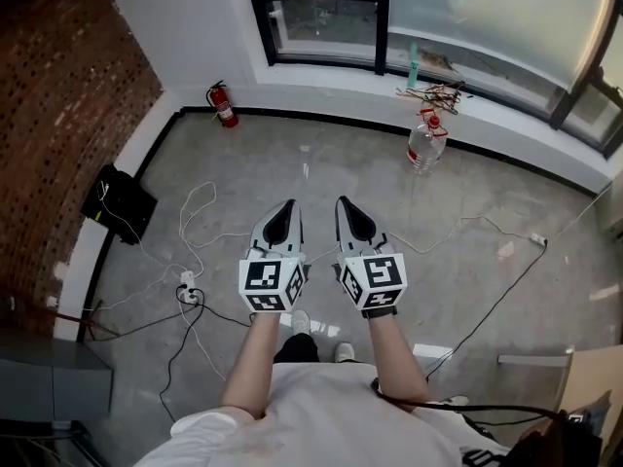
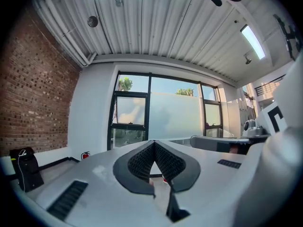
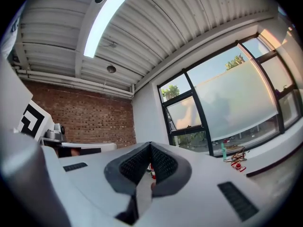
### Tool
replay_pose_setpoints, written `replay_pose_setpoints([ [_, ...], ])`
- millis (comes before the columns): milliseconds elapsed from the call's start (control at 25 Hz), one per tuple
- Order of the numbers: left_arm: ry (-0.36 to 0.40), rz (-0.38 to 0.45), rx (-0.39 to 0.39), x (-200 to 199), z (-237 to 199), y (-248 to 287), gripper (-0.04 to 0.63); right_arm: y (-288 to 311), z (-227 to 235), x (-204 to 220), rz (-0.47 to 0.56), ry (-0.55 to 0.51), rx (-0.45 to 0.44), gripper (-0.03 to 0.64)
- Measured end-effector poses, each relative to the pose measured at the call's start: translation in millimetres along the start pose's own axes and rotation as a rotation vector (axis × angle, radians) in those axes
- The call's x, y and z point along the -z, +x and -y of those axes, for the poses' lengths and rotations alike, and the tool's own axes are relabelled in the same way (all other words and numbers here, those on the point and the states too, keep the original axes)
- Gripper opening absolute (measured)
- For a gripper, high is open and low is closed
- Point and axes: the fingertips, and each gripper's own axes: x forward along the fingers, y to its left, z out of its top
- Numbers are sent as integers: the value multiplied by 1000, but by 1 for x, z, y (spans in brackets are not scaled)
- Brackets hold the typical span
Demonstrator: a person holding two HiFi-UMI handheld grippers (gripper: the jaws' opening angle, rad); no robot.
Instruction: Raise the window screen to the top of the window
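Shows, at far left, one red-brown perforated brick wall point(image 1: 58, 95), with one black fabric bag point(image 1: 119, 203) at its foot and one red fire extinguisher point(image 1: 223, 104) in the far corner. Shows one white power strip point(image 1: 187, 288) among thin white cables on the grey concrete floor point(image 1: 321, 163).

Shows, at centre, two bare forearms stretched forward side by side, each ending in one black-and-white marker cube. Holds the white-and-grey two-jaw left gripper point(image 1: 290, 205) level, aimed at the window and well apart from it; brings its ribbed black pads point(image 2: 142, 162) together tip to tip, with nothing gripped. Holds the matching right gripper point(image 1: 342, 202) just beside it, level and parallel; closes its jaws fully, again on nothing.

Shows, right of centre, one clear plastic water bottle with a red cap point(image 1: 426, 142) standing on the floor below the sill.

Shows, at upper right, one frosted translucent window screen point(image 1: 487, 8) across the large pane, right of the small tilted-open casement. Leaves, in the left gripper view, clear glass above the screen's upper edge; leaves, in the right gripper view, a clear strip beneath its lower edge.
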Motion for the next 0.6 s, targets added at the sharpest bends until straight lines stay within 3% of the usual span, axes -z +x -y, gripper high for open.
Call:
replay_pose_setpoints([
  [360, -49, 24, -22, 5, -89, 67, -5, 109, -10, 21, -49, -45, -18, -1],
  [600, -34, 78, 10, -27, -176, 124, -5, 222, -50, 6, -31, -111, -53, -1],
])
